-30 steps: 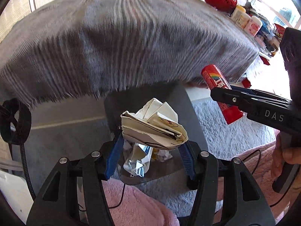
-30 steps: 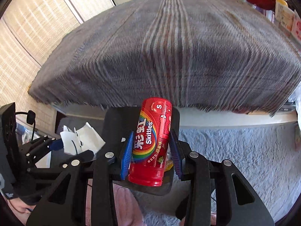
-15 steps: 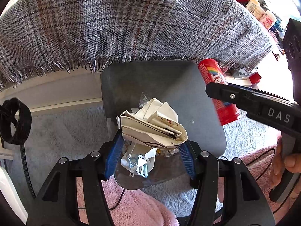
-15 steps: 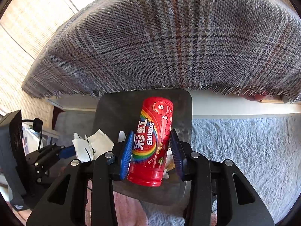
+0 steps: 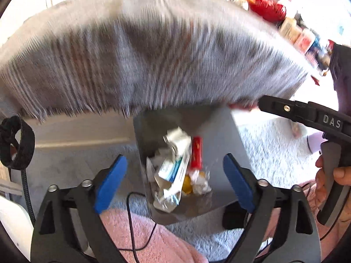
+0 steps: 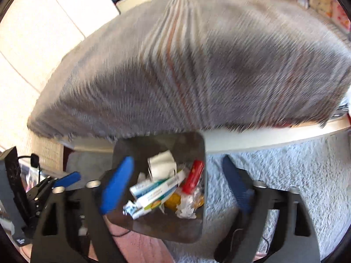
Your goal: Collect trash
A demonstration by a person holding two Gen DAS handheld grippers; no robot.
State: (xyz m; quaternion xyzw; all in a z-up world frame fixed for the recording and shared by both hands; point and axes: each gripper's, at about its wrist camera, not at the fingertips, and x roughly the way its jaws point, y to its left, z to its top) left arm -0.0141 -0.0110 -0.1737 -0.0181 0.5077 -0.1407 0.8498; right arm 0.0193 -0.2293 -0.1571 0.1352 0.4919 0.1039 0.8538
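A dark grey bin [image 5: 232,135] stands on the floor below both grippers. Inside it lie a red Skittles tube [image 5: 196,153], a crumpled white paper wad [image 5: 177,140], a white-and-teal carton [image 5: 173,171] and smaller scraps. My left gripper [image 5: 173,160] hovers over the bin, its jaws opening, with nothing between the blue pads. My right gripper [image 6: 177,160] hangs over the same bin [image 6: 131,146], jaws opening and empty too. The red tube [image 6: 193,176], paper wad [image 6: 162,164] and carton [image 6: 155,190] lie below it. Both views are motion-blurred.
A grey plaid blanket [image 5: 153,54] with a fringed edge overhangs just beyond the bin. A fluffy grey rug [image 6: 285,175] covers the floor. Pink fuzzy fabric [image 5: 153,241] lies near me. A hand [image 5: 324,175] holds the right gripper's handle. A red basket and bottles [image 5: 267,8] stand far right.
Both grippers opened wide. The paper wad left the left gripper's jaws and the red tube left the right gripper's; both now lie in the bin. Both views tilted back up toward the blanket.
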